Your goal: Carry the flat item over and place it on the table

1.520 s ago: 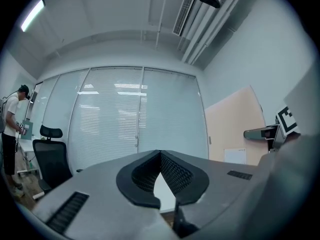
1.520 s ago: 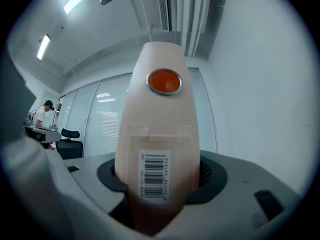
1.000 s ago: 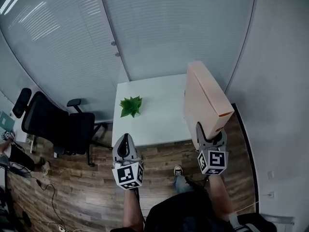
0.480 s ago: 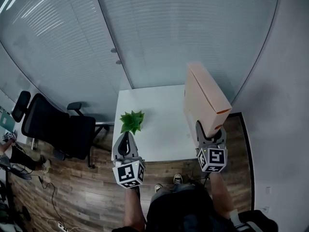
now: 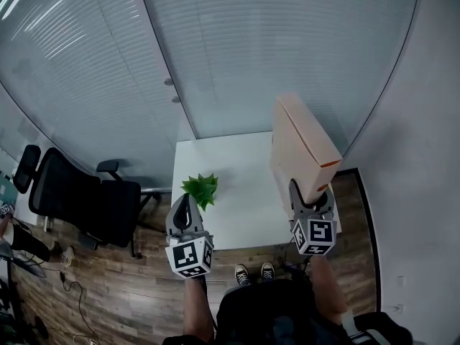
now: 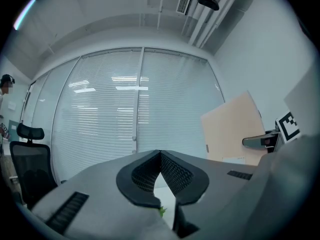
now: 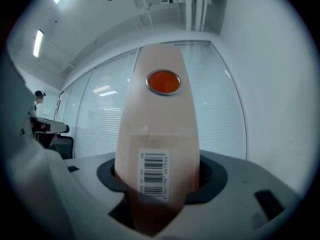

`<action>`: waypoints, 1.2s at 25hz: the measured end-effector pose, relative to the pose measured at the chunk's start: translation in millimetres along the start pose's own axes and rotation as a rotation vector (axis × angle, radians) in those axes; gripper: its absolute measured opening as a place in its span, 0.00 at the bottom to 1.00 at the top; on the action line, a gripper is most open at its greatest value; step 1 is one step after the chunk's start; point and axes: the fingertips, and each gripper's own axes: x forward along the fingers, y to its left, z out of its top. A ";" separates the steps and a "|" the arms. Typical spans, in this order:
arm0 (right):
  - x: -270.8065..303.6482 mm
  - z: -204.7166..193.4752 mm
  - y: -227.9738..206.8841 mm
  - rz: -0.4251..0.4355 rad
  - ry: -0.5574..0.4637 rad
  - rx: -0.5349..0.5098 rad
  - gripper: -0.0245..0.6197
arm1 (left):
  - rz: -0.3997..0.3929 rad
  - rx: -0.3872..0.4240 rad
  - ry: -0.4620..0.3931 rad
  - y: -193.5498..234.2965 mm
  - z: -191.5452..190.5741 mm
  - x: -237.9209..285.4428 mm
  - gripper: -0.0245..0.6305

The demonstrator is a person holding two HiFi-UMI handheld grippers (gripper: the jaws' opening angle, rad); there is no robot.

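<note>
Looking down from the head view, I start with the office chair point(image 5: 75, 196), which stands off the left side of the table point(image 5: 241, 192). Next comes my left gripper point(image 5: 185, 205), hanging before the table's near left corner. Its jaws are pressed together at the tips with nothing between them, so it is clenched and empty. A small green plant point(image 5: 201, 187) sits on the table's left part, just beyond that gripper.

Over the table's right part is the flat box point(image 5: 300, 146). It is held up on edge and clear of the tabletop, with one broad pale face turned toward the plant. My right gripper point(image 5: 310, 196) is clamped on its near, lower end. In the right gripper view the jaws squeeze the narrow edge just below the barcode label point(image 7: 152, 174), and an orange round sticker point(image 7: 164, 82) shows higher up.

I judge the box to be stiff board, fairly light and smooth-sided. Because it is gripped at one end only, its long body acts as a lever and wants to swing. A hold across the thin edge suits it, and I would lower it slowly onto its broad face.
</note>
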 end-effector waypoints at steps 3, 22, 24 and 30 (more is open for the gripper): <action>2.5 -2.5 4.2 0.001 0.006 0.044 0.47 | -0.012 -0.002 0.008 3.6 -3.6 2.3 0.04; 37.8 -108.9 25.0 0.078 0.135 1.200 0.47 | 0.002 0.009 0.022 21.7 -9.5 7.6 0.04; 40.9 -126.6 27.8 0.060 0.137 1.323 0.47 | 0.005 0.011 0.023 23.5 -9.6 9.2 0.04; 47.4 -167.5 30.8 -0.012 0.195 1.361 0.47 | 0.004 0.016 0.036 25.1 -12.3 13.0 0.04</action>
